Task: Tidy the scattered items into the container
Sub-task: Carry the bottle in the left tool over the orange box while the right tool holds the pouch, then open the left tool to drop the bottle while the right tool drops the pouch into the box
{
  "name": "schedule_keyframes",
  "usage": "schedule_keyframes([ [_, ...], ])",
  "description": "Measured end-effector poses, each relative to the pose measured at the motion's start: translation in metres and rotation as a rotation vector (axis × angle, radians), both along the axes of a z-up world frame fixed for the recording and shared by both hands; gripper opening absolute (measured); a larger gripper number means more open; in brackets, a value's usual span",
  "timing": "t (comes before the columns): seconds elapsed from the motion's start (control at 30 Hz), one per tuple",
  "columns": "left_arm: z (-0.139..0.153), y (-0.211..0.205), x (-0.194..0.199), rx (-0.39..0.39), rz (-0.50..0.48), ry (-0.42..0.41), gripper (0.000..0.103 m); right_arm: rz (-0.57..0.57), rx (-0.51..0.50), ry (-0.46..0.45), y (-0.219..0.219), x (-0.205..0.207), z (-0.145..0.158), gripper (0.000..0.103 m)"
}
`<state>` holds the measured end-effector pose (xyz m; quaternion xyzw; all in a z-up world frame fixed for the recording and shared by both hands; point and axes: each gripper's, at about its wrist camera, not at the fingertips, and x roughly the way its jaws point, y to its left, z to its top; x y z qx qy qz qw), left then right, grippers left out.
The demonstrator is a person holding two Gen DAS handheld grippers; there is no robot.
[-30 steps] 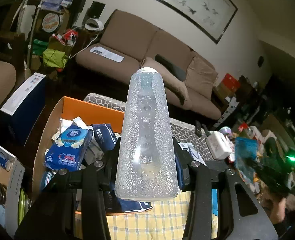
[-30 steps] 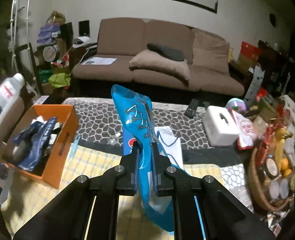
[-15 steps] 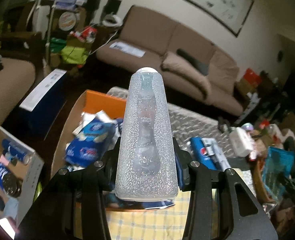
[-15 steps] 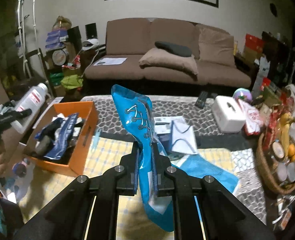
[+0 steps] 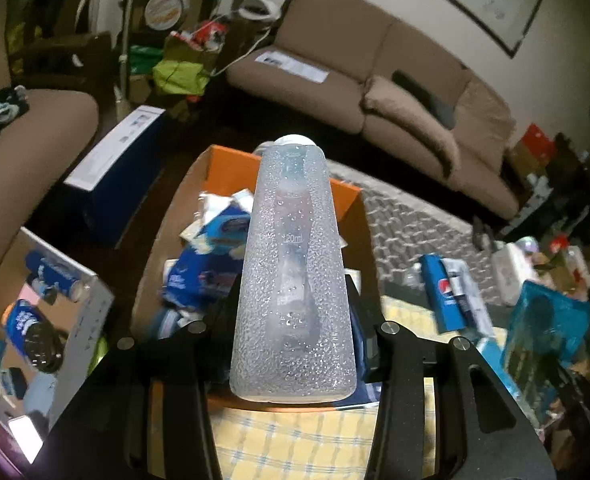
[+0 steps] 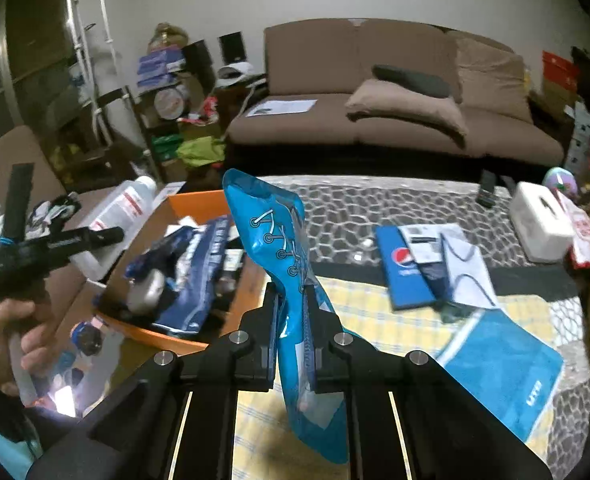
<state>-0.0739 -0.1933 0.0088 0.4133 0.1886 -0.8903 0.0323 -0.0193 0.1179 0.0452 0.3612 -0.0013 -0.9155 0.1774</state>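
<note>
Orange container [image 5: 231, 162] is sitting half-full at the table's edge, while the left gripper [image 5: 291, 344] is clamping a stiff, droplet-slick clear bottle [image 5: 293, 280] above it. Right gripper [image 6: 291, 312] is pinching a light, floppy blue pouch [image 6: 279, 240] mid-body nearby.

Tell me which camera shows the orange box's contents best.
The right wrist view: the orange box sits unobstructed at left, its blue packets visible inside. In the left wrist view the clear bottle held in the left claw hides much of the orange box.
</note>
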Motion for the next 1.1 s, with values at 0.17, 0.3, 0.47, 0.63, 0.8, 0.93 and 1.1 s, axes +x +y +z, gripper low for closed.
schedule_keyframes([
  [0.17,0.003,0.002,0.003,-0.077,0.011,0.007,0.040,0.028,-0.021,-0.020,-0.011,0.001,-0.008,0.010],
  [0.3,0.002,0.003,0.003,-0.073,0.008,-0.002,0.040,-0.004,-0.058,-0.051,0.002,0.001,-0.018,0.010],
  [0.47,0.004,0.004,-0.001,-0.071,0.002,-0.008,0.040,-0.039,-0.082,-0.071,0.019,0.002,-0.019,0.010],
  [0.63,0.004,0.002,-0.004,-0.075,0.008,-0.017,0.040,-0.058,-0.086,-0.056,0.030,0.009,-0.014,0.010],
  [0.8,0.005,0.019,-0.004,-0.280,0.049,-0.025,0.040,-0.072,-0.072,-0.056,0.036,0.012,-0.017,0.010],
  [0.93,-0.005,0.045,-0.013,-0.401,0.004,-0.057,0.040,-0.085,-0.094,-0.066,0.047,0.012,-0.022,0.010],
  [1.1,-0.026,0.055,-0.033,-0.534,0.009,-0.148,0.040,-0.110,-0.130,-0.112,0.061,0.006,-0.033,0.010],
])
